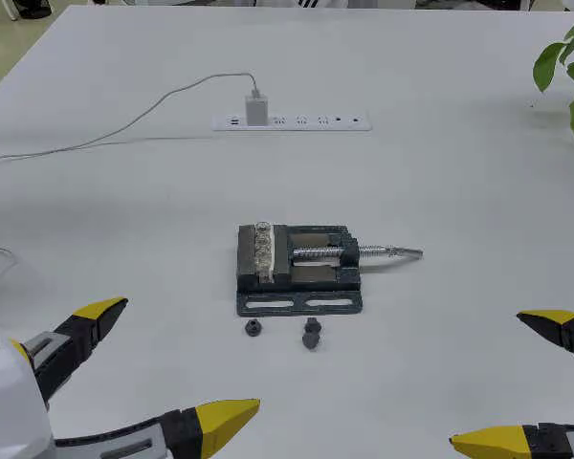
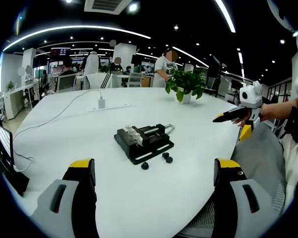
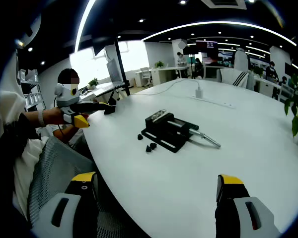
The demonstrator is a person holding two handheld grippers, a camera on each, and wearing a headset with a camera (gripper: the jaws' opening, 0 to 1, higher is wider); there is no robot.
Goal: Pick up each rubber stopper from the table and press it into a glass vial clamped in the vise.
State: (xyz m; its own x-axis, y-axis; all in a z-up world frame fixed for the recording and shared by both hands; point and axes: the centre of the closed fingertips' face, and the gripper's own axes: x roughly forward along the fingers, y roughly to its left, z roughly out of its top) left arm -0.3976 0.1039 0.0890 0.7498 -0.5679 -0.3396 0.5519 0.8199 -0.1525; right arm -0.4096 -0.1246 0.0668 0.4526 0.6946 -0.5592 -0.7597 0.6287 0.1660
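A dark vise [image 1: 299, 273] sits mid-table with a row of clear glass vials [image 1: 263, 251] clamped upright between its jaws, and its screw handle [image 1: 392, 252] points right. Just in front lie dark rubber stoppers: one alone [image 1: 253, 328] and a close pair [image 1: 312, 334]. My left gripper [image 1: 167, 363] is open near the table's front left, with nothing between its yellow tips. My right gripper [image 1: 517, 381] is open at the front right, also holding nothing. The left gripper view has the vise [image 2: 144, 139] and stoppers [image 2: 145, 165] well ahead of the jaws; so does the right gripper view, with vise [image 3: 169, 130] and stoppers [image 3: 151, 147].
A white power strip [image 1: 297, 122] with a plugged charger [image 1: 255, 108] and its cable lies at the back of the table. Plant leaves [image 1: 569, 67] reach in at the right edge. A mesh chair [image 3: 54, 163] stands by the table's near edge. People stand far behind.
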